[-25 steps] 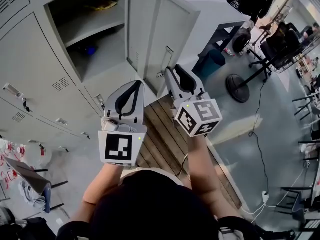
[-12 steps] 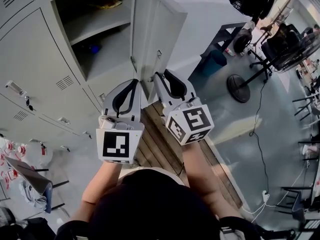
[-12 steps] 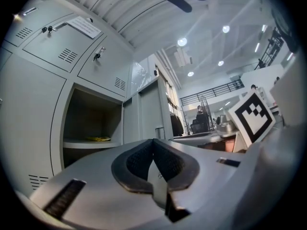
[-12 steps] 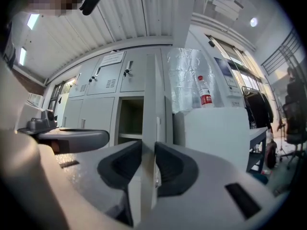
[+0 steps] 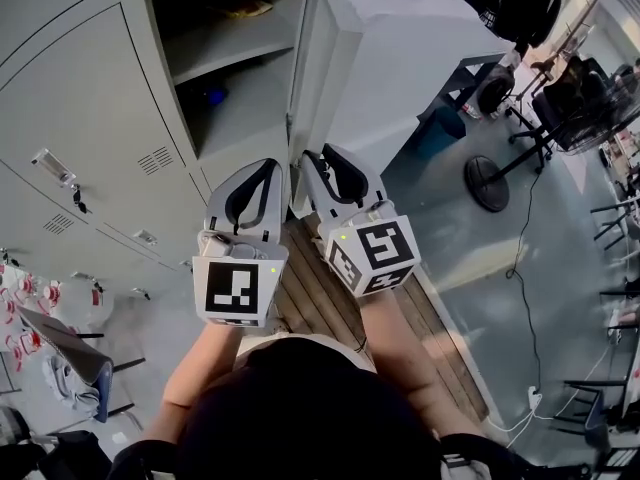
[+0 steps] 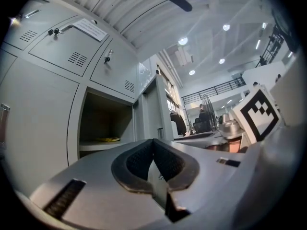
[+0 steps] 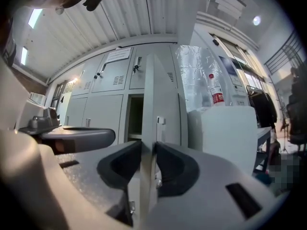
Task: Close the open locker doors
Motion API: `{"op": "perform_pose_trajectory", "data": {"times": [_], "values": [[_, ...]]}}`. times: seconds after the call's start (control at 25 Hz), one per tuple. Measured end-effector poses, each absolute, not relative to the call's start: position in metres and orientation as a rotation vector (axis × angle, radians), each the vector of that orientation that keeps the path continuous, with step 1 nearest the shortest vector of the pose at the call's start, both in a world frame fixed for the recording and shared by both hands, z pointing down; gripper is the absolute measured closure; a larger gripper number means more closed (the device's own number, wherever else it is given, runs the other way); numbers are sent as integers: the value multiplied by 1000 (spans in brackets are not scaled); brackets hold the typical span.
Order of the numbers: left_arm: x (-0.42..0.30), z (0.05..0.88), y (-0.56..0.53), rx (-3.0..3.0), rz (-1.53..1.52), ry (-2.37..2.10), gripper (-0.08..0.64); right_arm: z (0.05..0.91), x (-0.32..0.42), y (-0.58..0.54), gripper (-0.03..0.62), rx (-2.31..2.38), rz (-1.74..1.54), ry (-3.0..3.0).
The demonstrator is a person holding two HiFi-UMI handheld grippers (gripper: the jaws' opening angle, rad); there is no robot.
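Only the right gripper view shows the right gripper [image 7: 147, 147] pinching the locker door [image 7: 163, 95] edge at centre frame, jaws just eased wider; left gripper [image 6: 152, 145] jaws together, empty.

Locker door [image 7: 165, 95] edge is sitting between jaws of right gripper [image 7: 148, 143]. Open compartment [image 6: 103, 119] is lying ahead-left of left gripper [image 6: 153, 141].

A big industrial-type workshop/lab hall is shown. Grey steel lockers [image 5: 90, 118] w/ vent slots & keys in the locks are lined along one wall, and one locker door [image 5: 308, 88] is seen open. Overhead, a ribbed metal ceiling [image 6: 139, 8] w/ round spot lights [image 6: 183, 41] and an upper-level railing [image 6: 218, 86] are visible. Below, a bare concrete floor [image 5: 560, 298], a pedestal fan [image 5: 487, 183] & a plank platform [image 5: 330, 298] are seen. A seated person [image 5: 560, 73] is glimpsed at the far side.
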State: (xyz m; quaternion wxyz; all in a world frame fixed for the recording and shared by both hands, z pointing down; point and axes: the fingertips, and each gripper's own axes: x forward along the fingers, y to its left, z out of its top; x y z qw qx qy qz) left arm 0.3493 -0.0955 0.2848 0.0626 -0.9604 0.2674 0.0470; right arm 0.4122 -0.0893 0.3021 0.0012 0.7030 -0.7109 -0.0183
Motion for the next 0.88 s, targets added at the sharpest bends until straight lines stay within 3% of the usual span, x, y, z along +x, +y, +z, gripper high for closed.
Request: {"op": "perform_pose_trajectory", "data": {"times": [0.88], "values": [[282, 282, -146, -2835, 98, 935, 555, 301, 341, -155, 511, 2111, -101, -2299]]}}
